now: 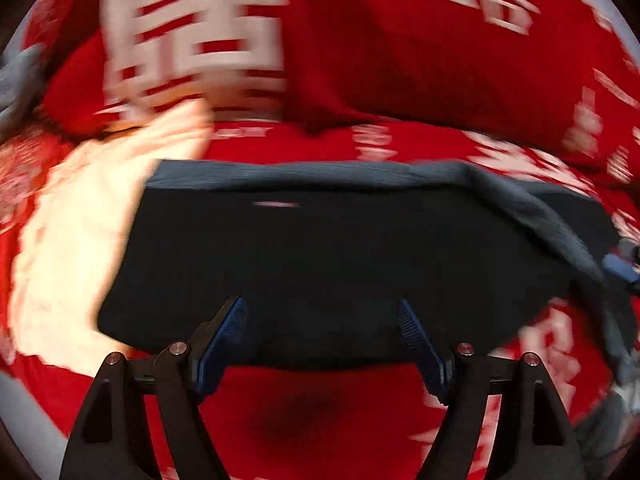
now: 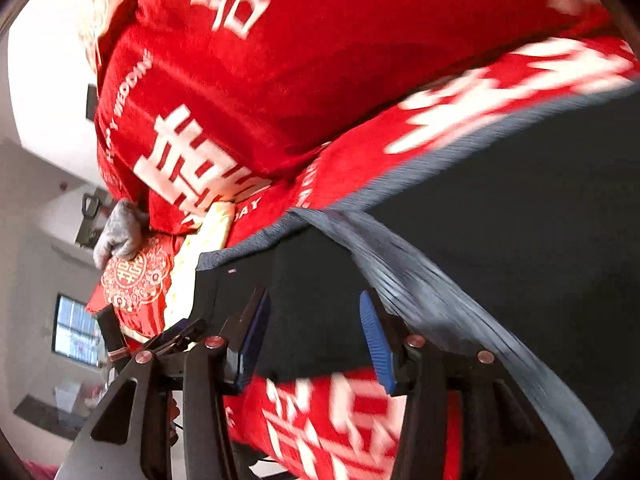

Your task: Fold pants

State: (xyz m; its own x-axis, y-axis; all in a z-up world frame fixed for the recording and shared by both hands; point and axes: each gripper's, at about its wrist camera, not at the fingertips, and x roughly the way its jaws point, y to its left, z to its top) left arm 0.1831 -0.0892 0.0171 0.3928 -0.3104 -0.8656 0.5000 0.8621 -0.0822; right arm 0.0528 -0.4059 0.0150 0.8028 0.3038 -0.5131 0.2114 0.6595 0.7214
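**A:** Fingers first. Left gripper (image 1: 322, 322): blue ribbed pads (image 1: 230, 334) spread wide, nothing between them, hovering over the near edge of the cloth. Right gripper (image 2: 314, 330): pads (image 2: 376, 344) also apart, nothing pinched, dark fabric lying just behind them.

**B:** Surface?

**A:** Red bedspread printed with large white characters (image 1: 400, 60), bunched into a ridge at the back.

**B:** And the pants?

**A:** Dark navy knit pants (image 1: 320, 248) lie flat on that spread as a broad, compact block with straight edges. One ribbed band of fabric (image 2: 420, 288) trails loose across the right side.

**B:** Progress?

**A:** Judging by the tidy block, at least one fold looks done. That loose band looks untucked, and a last fold may remain. Blur hides finer detail.

**B:** Smaller items?

**A:** Small red embroidered cushion (image 2: 134, 276) at the bed's far end.
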